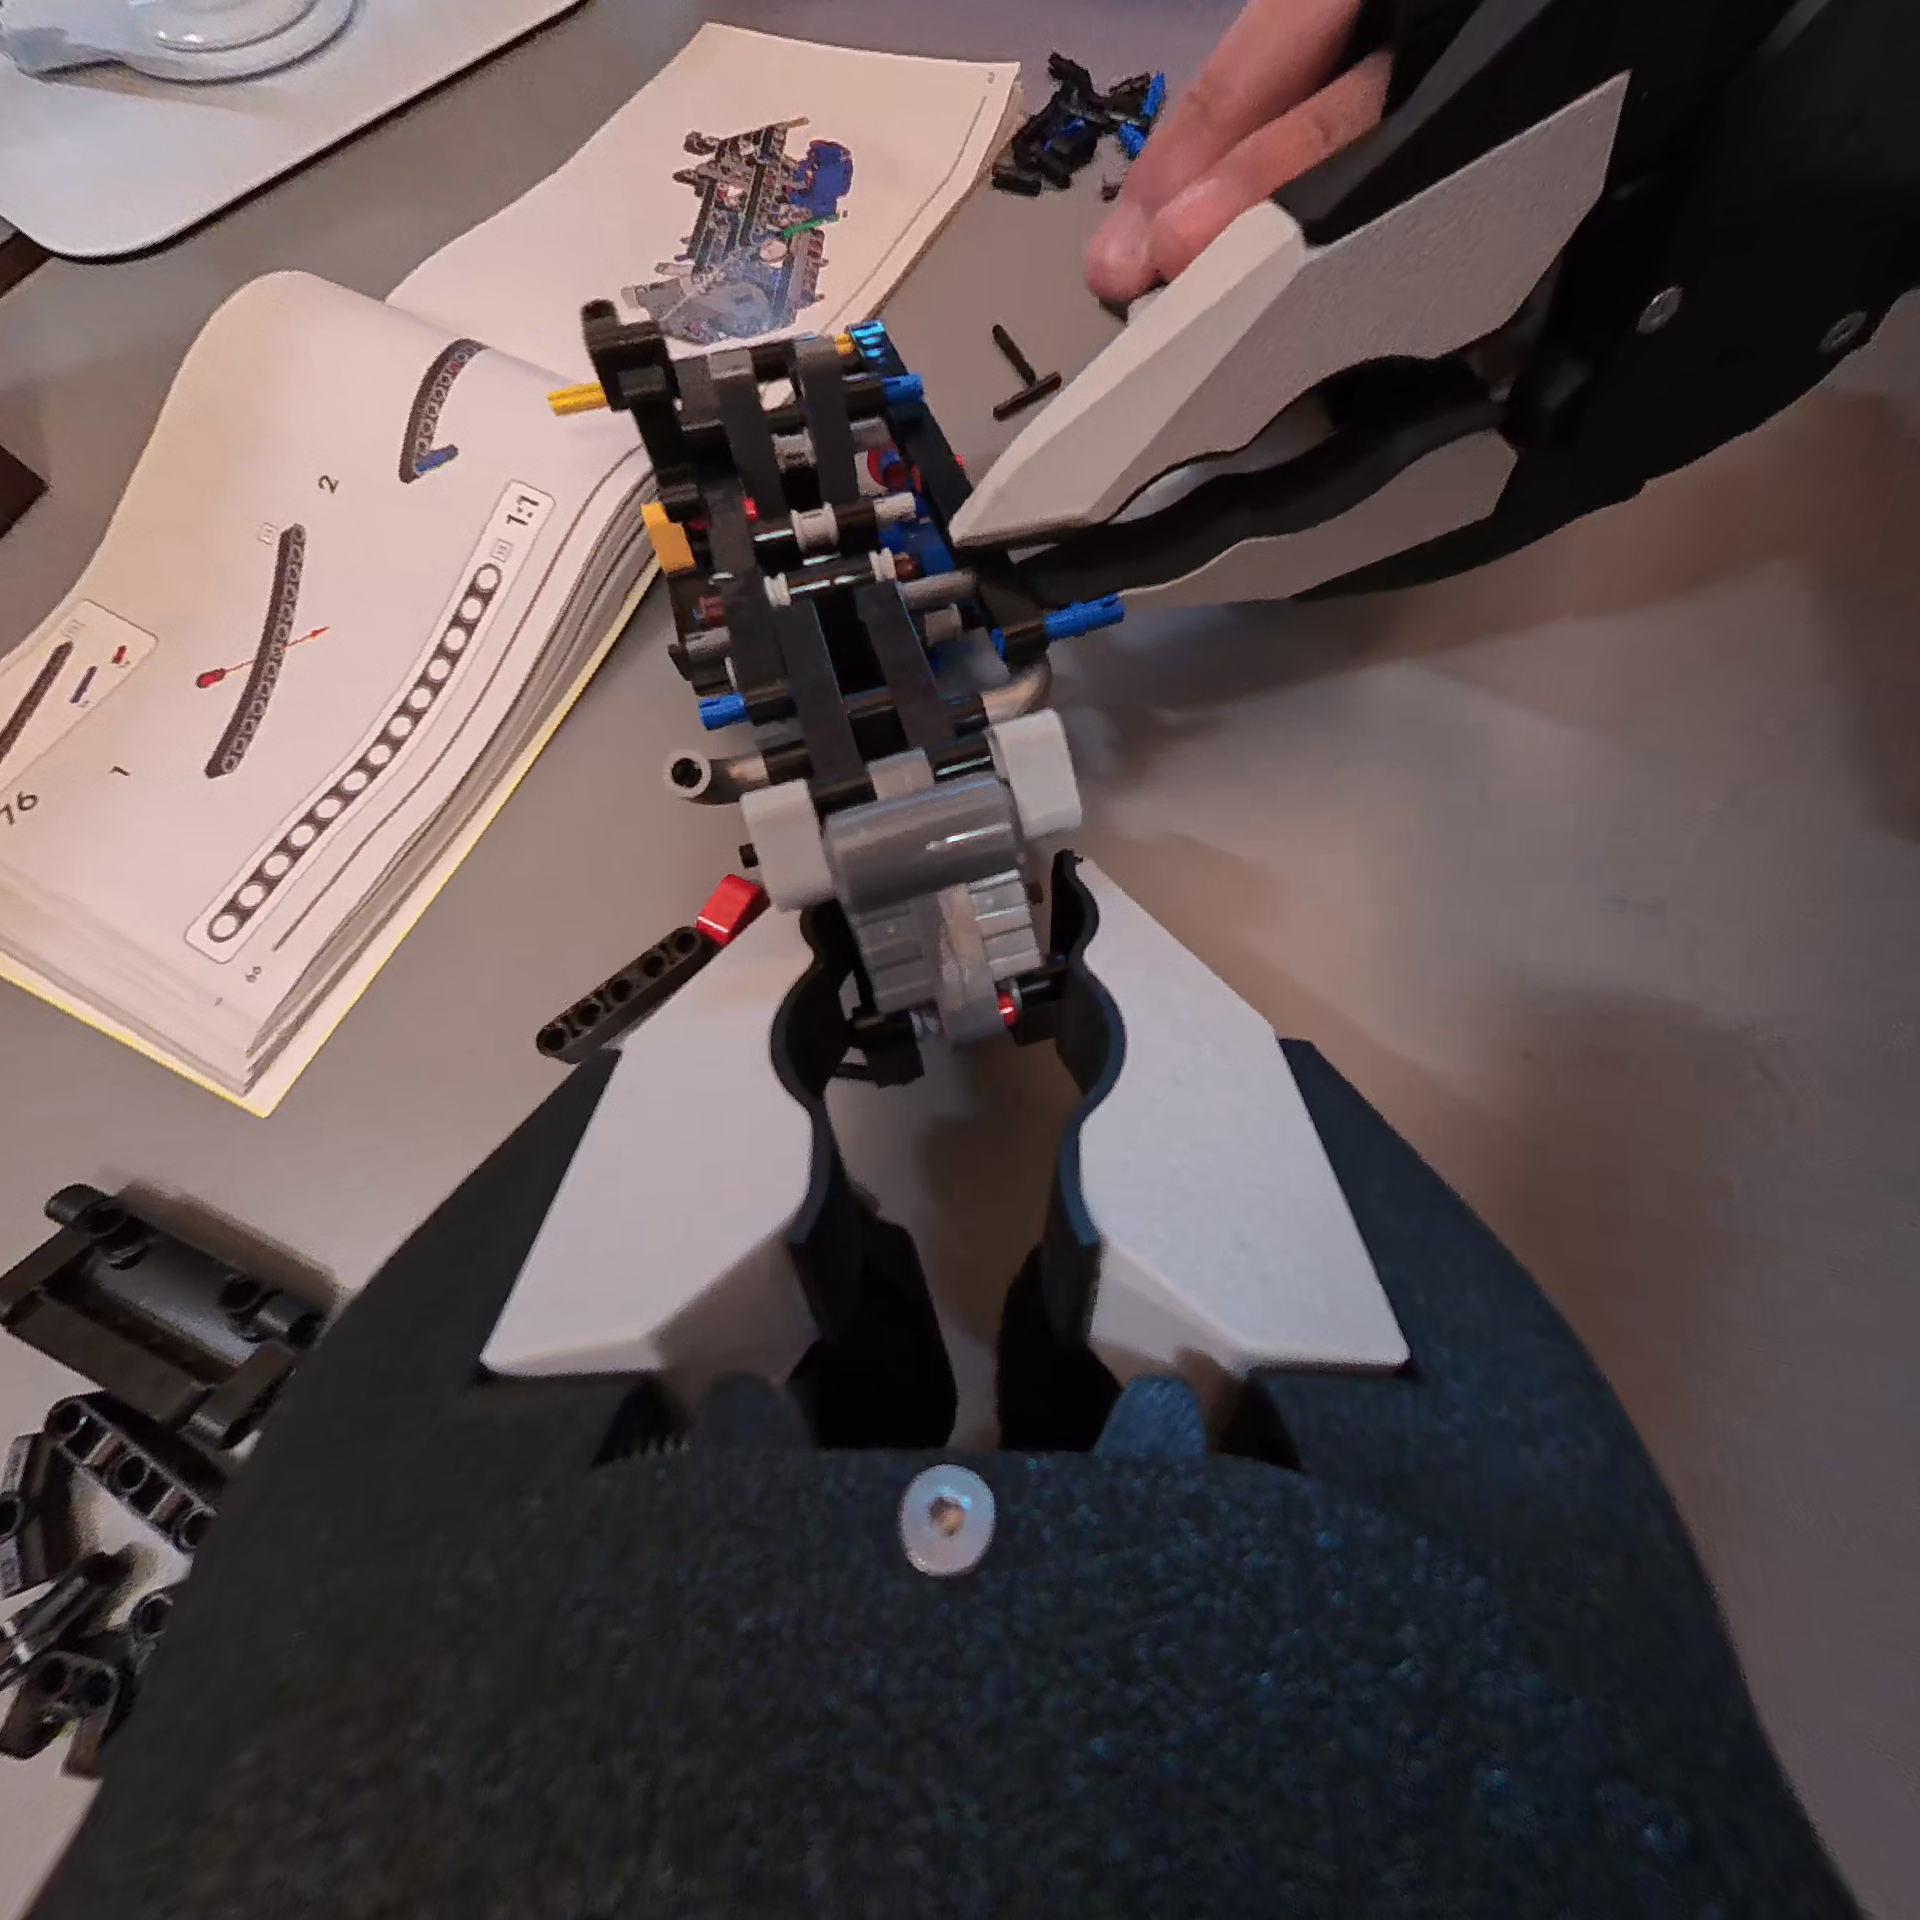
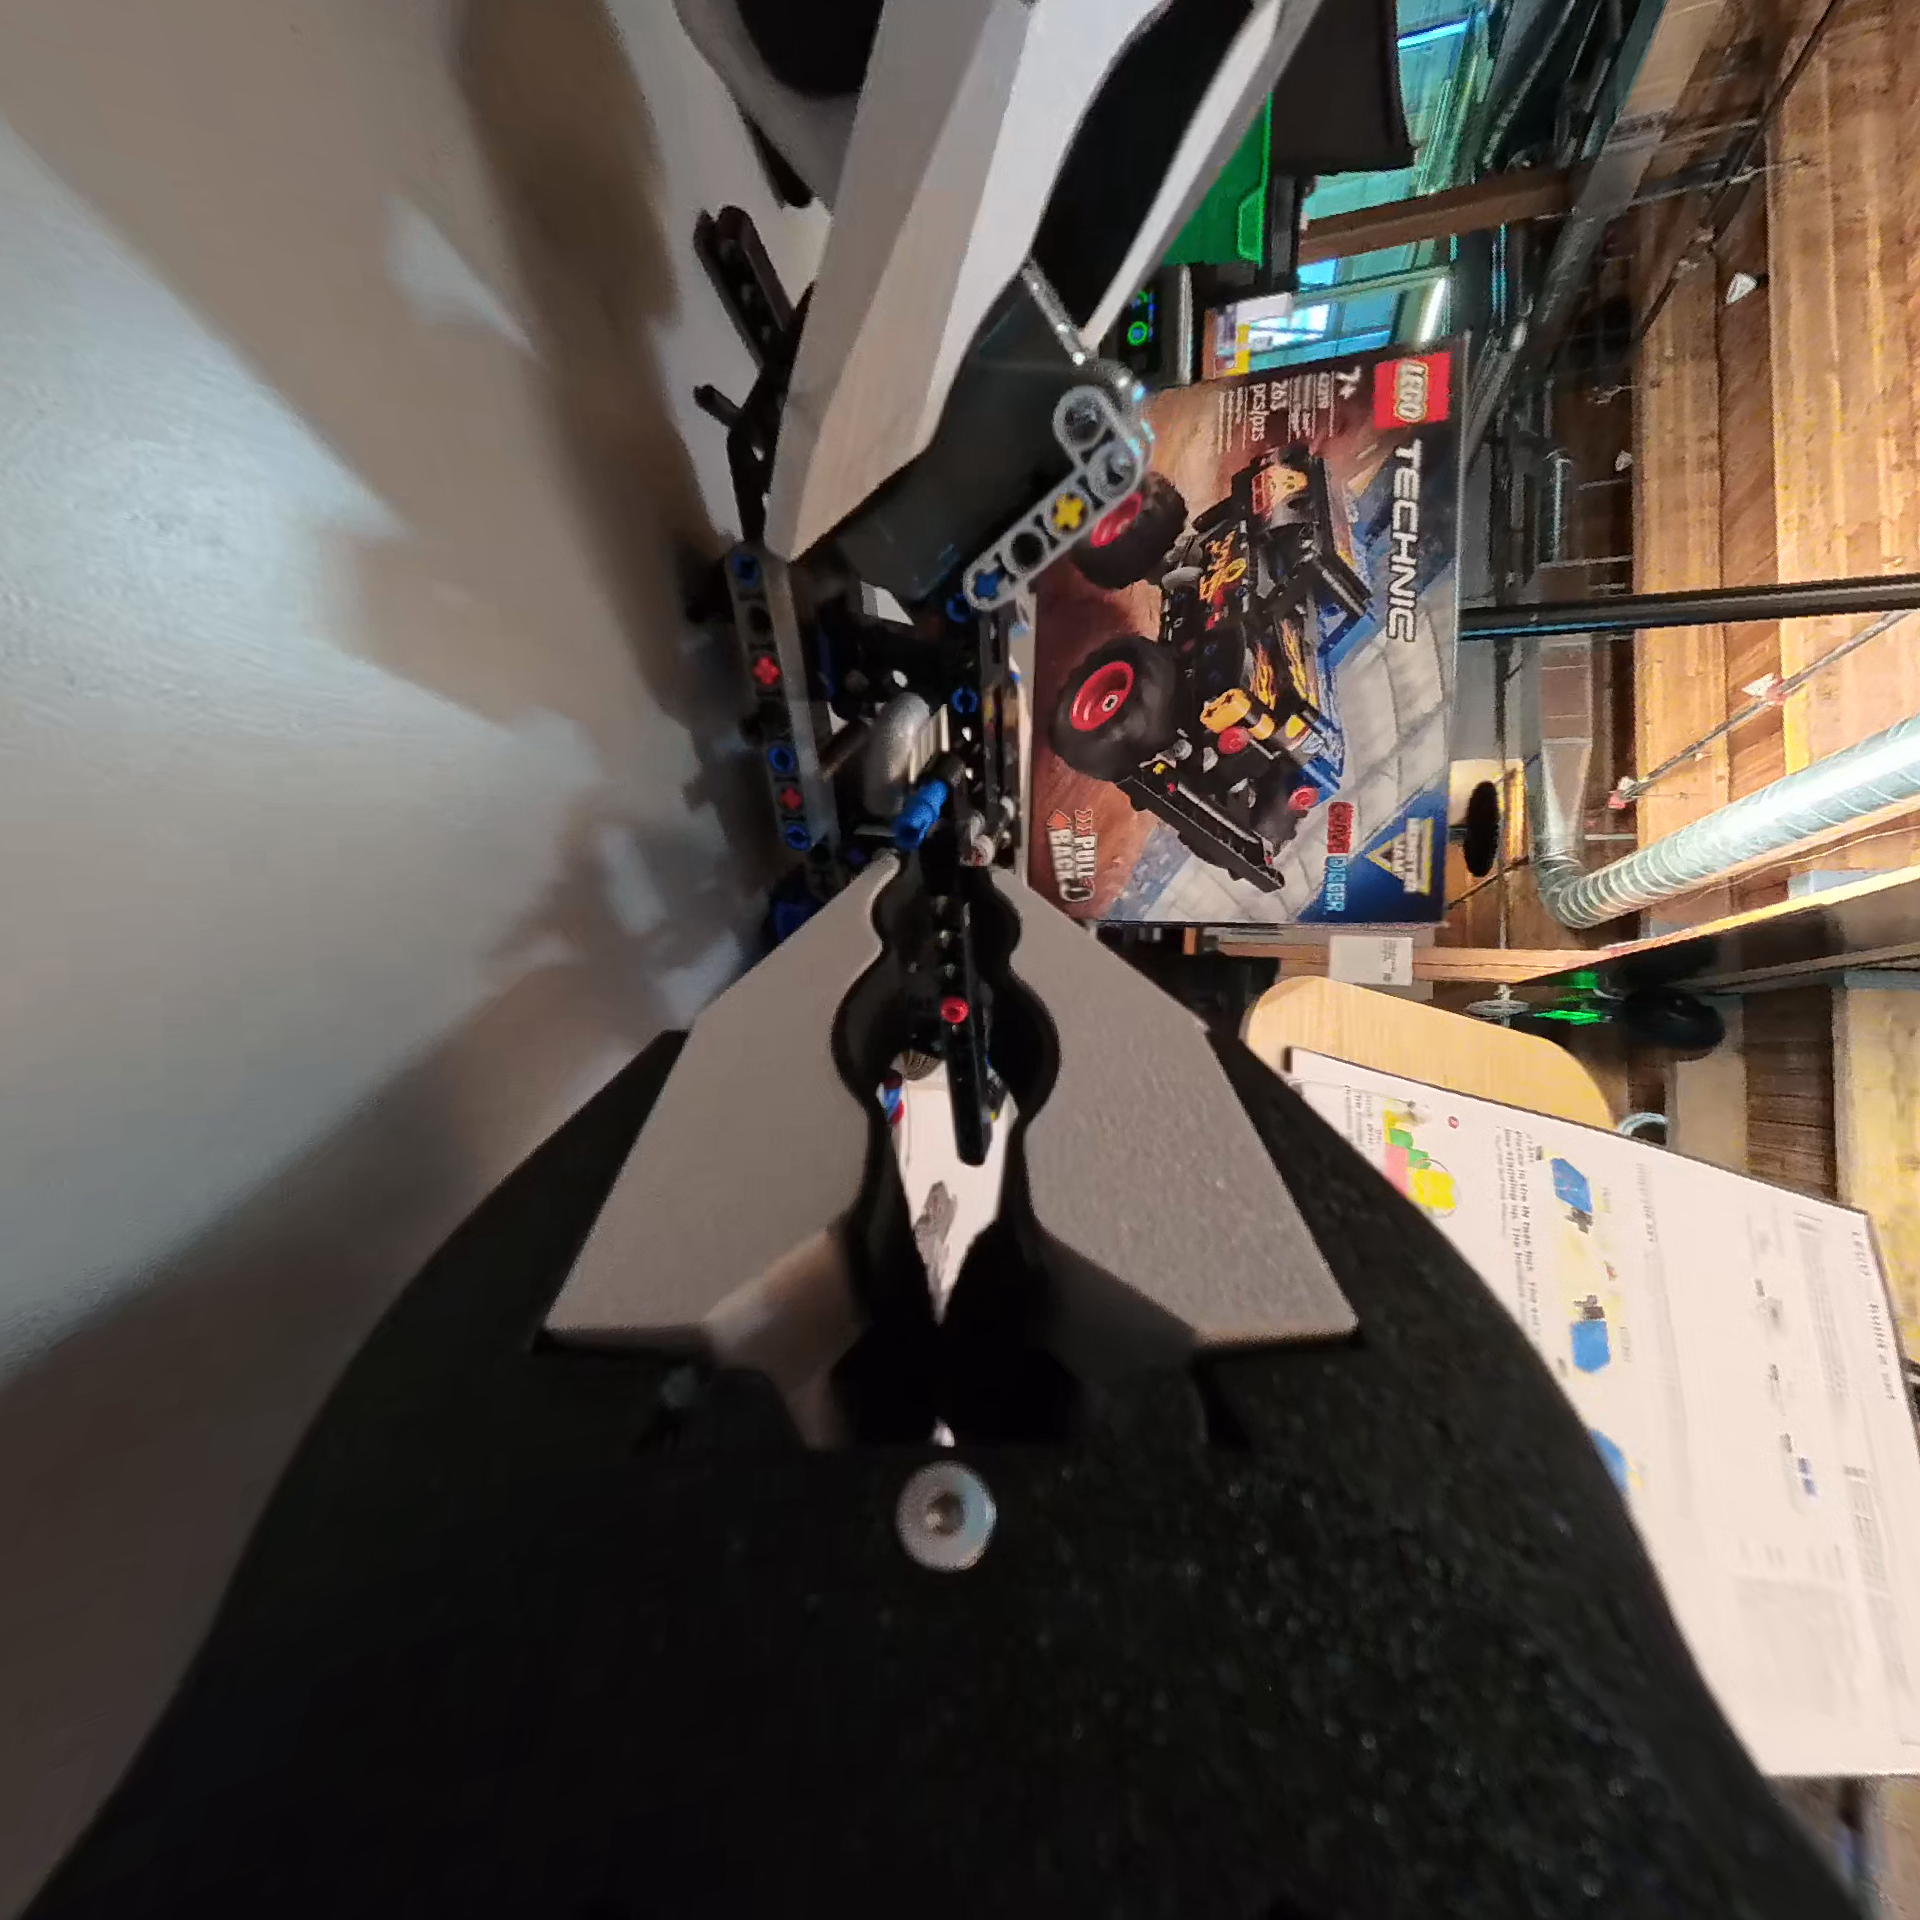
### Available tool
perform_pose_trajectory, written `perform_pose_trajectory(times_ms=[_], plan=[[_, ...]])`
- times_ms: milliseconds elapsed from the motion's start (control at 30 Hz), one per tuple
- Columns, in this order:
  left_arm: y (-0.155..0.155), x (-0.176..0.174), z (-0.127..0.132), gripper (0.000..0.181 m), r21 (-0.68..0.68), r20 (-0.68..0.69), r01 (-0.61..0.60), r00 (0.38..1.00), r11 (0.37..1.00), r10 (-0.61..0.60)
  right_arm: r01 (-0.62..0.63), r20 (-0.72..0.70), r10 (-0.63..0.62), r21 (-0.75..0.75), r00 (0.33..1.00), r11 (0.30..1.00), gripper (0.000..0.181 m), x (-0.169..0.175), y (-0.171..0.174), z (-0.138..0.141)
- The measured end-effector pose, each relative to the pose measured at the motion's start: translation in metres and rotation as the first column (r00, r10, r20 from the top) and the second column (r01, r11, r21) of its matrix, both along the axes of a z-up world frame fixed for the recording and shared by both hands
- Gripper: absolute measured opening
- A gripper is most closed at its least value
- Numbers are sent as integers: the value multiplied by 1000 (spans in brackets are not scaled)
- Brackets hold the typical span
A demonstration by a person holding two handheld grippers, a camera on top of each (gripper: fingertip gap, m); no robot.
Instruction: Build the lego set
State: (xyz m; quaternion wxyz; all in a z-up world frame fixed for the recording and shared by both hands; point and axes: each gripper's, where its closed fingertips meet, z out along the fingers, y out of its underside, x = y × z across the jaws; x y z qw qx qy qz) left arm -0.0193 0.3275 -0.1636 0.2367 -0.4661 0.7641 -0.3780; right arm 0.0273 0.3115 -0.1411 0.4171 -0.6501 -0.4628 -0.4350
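The half-built lego chassis [image 1: 821, 623], black and grey with blue, yellow and red pins, is held up off the table. My left gripper [image 1: 945, 935] is shut on its grey block end. My right gripper [image 1: 977, 551] comes in from the upper right and touches the chassis's right side. In the right wrist view my right gripper [image 2: 945, 883] is shut on a black holed beam [image 2: 961, 1039] that runs along the chassis [image 2: 790, 707]. The left gripper's grey fingers [image 2: 935, 312] show at the top of that view.
An open instruction booklet [image 1: 312, 644] lies to the left. A loose black beam [image 1: 623, 987] and a red piece [image 1: 732, 904] lie beside it. Black parts [image 1: 125, 1403] sit at lower left, small pins [image 1: 1081, 125] at the top. The set's box [image 2: 1299, 644] stands behind. My right fingertips sit around 6 centimeters from my left ones.
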Motion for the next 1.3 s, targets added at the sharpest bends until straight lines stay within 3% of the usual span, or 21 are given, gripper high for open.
perform_pose_trajectory(times_ms=[267,400,467,567,633,700,800,867,1067,1300], plan=[[3,0,0,36,-13,-7,5,1000,1000,-5,0,-78,-3,-43,997,999,10,-2,0,-2],[3,-1,0,35,-47,-22,30,999,998,-31,-80,-231,36,-184,972,980,39,-8,-10,-8],[2,-4,0,35,-31,-23,67,997,997,-68,-138,-326,37,-292,945,946,40,-6,-21,-5],[1,-6,0,35,33,-14,110,994,993,-110,-248,-507,-21,-458,862,854,66,-5,-25,7],[-1,-6,-1,35,50,-11,111,994,993,-110,-321,-570,-51,-532,820,783,71,-5,-18,9],[-3,-6,0,35,42,-8,114,994,993,-113,-373,-570,-52,-601,820,707,70,-6,-10,2],[-8,-7,0,35,0,-11,120,993,993,-120,-333,-457,-55,-719,888,609,69,4,-1,-21],[-8,-7,0,35,-26,-18,110,994,994,-111,-343,-439,-42,-754,897,561,61,3,-1,-26],[-7,-6,0,35,-50,-23,99,995,994,-100,-360,-458,-99,-799,884,482,64,1,-5,-21],[-8,-6,1,35,-63,-24,95,995,994,-96,-363,-468,-157,-822,870,439,57,1,-5,-21]])
